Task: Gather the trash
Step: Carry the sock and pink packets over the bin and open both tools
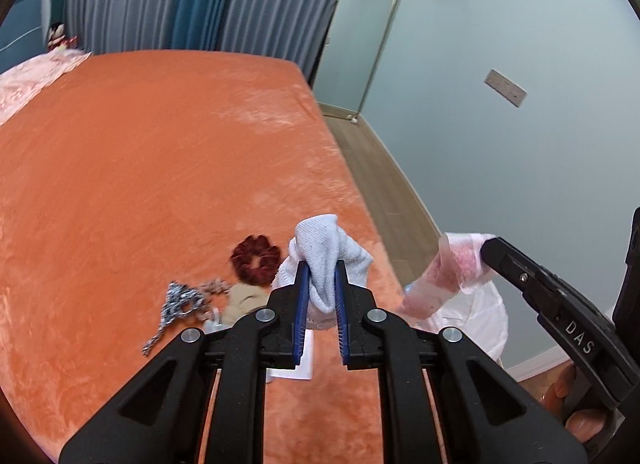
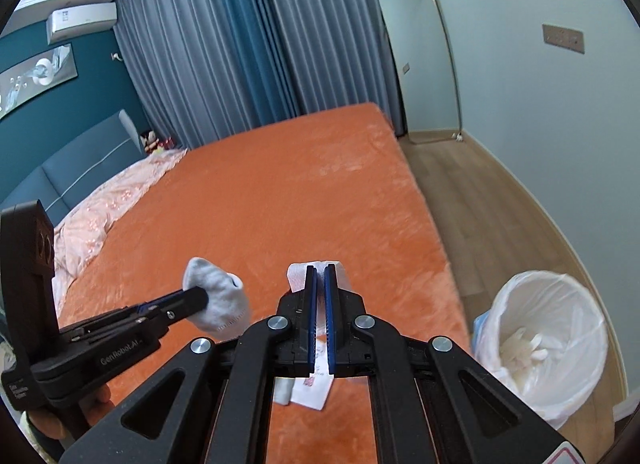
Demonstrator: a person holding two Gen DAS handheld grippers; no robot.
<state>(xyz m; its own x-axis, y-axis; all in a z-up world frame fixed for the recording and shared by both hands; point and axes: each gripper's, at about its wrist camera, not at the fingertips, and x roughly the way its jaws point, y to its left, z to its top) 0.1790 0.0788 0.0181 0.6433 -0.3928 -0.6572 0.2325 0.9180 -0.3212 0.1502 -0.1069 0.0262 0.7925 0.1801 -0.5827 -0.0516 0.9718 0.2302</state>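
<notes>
My left gripper [image 1: 322,268] is shut on a pale grey-white sock [image 1: 320,244], which bunches up above the blue pads and hangs below them. It is raised above the orange bed [image 1: 160,163]. The right wrist view shows the same gripper [image 2: 200,298] and sock [image 2: 218,304] at the left. My right gripper [image 2: 320,270] is shut on a thin pink-and-white plastic wrapper [image 2: 298,276]. From the left wrist view that wrapper [image 1: 448,268] trails off the right gripper [image 1: 488,244] over the bed's edge. A bin with a white liner [image 2: 548,344] stands on the floor to the right.
On the bed lie a dark red scrunchie [image 1: 254,260], a black-and-white fabric tie [image 1: 180,300], a beige cloth [image 1: 244,302] and a white paper slip [image 2: 312,390]. A pink quilt [image 2: 104,215] covers the bed's far left. A standing mirror [image 2: 424,55] leans in the corner.
</notes>
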